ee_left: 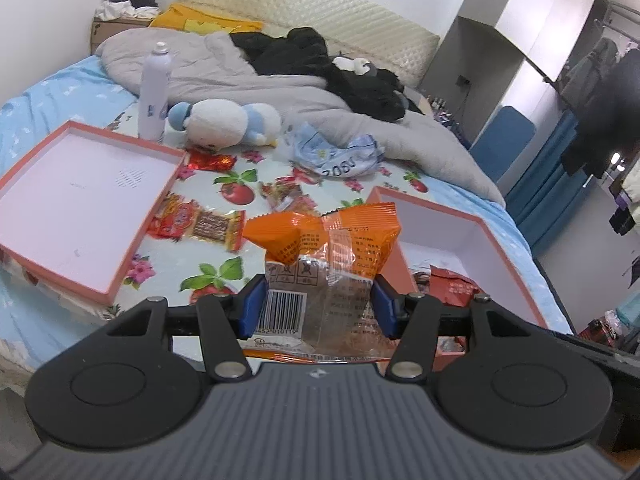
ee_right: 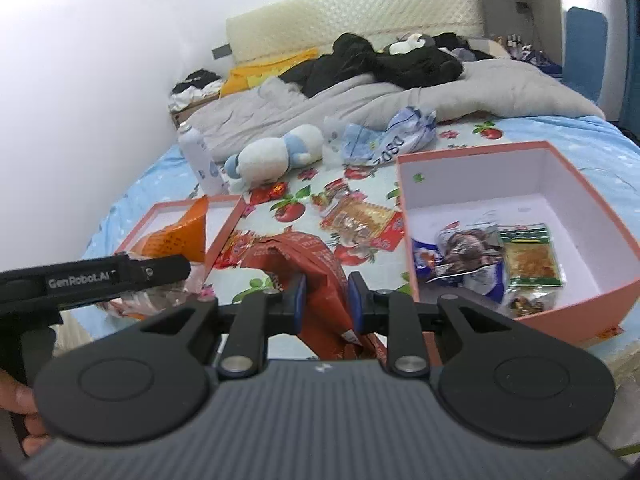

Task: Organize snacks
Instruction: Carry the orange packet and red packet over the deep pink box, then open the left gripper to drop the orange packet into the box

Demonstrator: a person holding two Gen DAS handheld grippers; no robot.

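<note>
My left gripper (ee_left: 319, 308) is shut on an orange snack packet (ee_left: 328, 236) with a clear lower half and a barcode, held above the flowered bed sheet. My right gripper (ee_right: 327, 300) is shut on a crumpled red-brown snack packet (ee_right: 304, 260). To its right stands the deep pink box (ee_right: 480, 176), holding several snack packets (ee_right: 528, 256). The shallow pink lid (ee_left: 80, 200) lies open side up on the left. In the right wrist view the orange packet (ee_right: 180, 236) hangs in front of that lid (ee_right: 226, 232). Loose snacks (ee_left: 196, 222) lie between the lid and the box (ee_left: 440, 232).
A white and blue plush toy (ee_left: 224, 122), a white spray bottle (ee_left: 154, 92) and a crumpled plastic bag (ee_left: 340, 154) lie behind the snacks. A grey duvet (ee_left: 280, 92) with black clothes fills the far bed. A hand (ee_right: 16, 396) shows at the lower left.
</note>
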